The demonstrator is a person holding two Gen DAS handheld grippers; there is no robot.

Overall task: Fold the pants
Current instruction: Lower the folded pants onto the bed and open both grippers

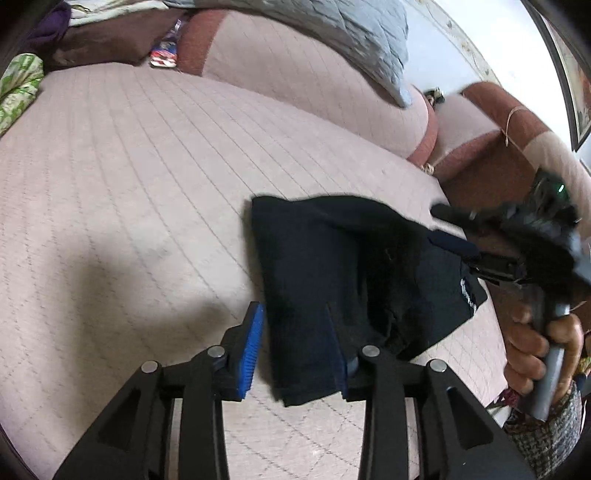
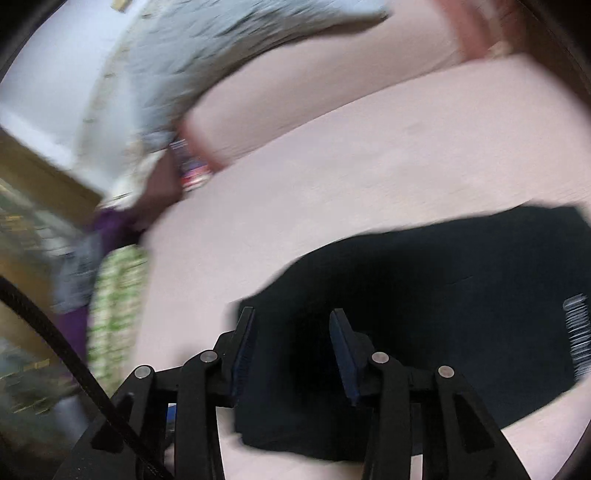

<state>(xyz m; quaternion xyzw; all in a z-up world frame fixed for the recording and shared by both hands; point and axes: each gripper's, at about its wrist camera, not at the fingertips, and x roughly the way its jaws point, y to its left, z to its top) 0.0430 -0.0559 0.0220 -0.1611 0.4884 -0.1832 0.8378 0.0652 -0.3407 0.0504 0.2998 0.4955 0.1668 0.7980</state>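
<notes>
Black pants (image 1: 354, 280) lie folded into a compact bundle on a pink quilted sofa seat (image 1: 129, 184). My left gripper (image 1: 295, 325) is open, its blue pads (image 1: 253, 343) straddling the bundle's near left edge just above it. My right gripper (image 1: 458, 229) shows in the left wrist view at the right, over the bundle's far right corner, held by a hand (image 1: 532, 350). In the blurred right wrist view the pants (image 2: 443, 288) fill the lower right, and my right gripper (image 2: 291, 321) is open above their left part. White lettering (image 2: 578, 332) shows on the fabric.
A grey pillow (image 1: 351, 33) leans on the sofa backrest (image 1: 295, 74). A green patterned cloth (image 1: 18, 85) and dark clothes (image 1: 96, 40) lie at the far left. The brown armrest (image 1: 491, 155) rises behind the pants. A small colourful packet (image 1: 164, 55) sits in the back corner.
</notes>
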